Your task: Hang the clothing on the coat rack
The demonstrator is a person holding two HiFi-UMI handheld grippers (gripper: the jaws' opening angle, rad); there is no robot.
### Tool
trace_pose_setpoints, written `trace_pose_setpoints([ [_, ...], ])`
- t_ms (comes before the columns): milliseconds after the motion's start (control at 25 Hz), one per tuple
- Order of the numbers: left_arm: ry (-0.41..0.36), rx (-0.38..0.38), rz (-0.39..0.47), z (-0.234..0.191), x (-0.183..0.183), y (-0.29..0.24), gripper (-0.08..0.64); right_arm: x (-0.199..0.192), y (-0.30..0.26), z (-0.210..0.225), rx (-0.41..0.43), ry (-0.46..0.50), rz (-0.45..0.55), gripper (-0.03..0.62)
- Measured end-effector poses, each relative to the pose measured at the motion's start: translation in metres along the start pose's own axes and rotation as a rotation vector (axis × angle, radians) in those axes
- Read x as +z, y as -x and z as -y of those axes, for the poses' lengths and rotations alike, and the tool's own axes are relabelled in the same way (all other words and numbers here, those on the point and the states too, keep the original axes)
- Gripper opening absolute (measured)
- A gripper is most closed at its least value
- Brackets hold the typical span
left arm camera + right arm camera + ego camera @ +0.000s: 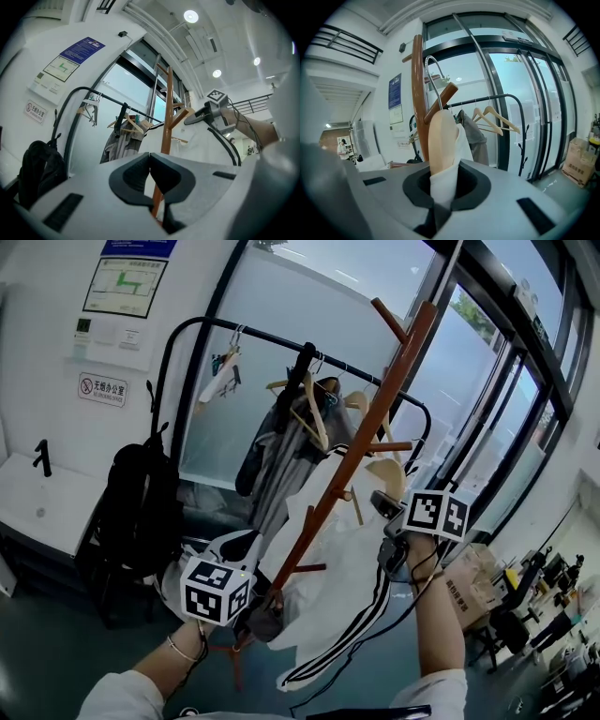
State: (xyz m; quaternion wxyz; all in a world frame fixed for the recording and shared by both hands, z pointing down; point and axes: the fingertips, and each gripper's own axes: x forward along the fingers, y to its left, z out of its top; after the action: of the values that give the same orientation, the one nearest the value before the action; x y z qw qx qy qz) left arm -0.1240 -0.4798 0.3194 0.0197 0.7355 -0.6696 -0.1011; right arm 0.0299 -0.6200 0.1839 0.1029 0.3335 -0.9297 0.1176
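Slanting from six o'clock to one o'clock across the head view, the wooden coat rack (366, 442) stands in front of a black garment rail (281, 338) at eleven o'clock, where grey clothes hang on hangers; a black backpack (141, 507) shows at nine o'clock. A white garment (342, 582) with black stripes droops at five o'clock of the pole, draped on a wooden hanger (440, 140), apparently so that it can go up in one piece; the right gripper (443, 185) is clamped on the hanger's shoulder with cloth pinched in too, likely to stop the garment sliding off. The left gripper (150, 157), low at seven o'clock near the rack's foot, has its jaws pressed together with nothing seen between them, seemingly idle; the hanger's metal hook (432, 77) rises at twelve o'clock beside a slanted peg (445, 93), whether touching it cannot be told, so the hanging looks not yet done.
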Motion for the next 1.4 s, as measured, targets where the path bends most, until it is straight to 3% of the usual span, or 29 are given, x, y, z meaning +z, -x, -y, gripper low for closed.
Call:
trace_pose_setpoints([
  [1400,-0.002,0.060,-0.048,-0.030,-0.028,0.017,0.009,-0.025,-0.041,-0.004,0.071,-0.077,-0.056,0.038],
])
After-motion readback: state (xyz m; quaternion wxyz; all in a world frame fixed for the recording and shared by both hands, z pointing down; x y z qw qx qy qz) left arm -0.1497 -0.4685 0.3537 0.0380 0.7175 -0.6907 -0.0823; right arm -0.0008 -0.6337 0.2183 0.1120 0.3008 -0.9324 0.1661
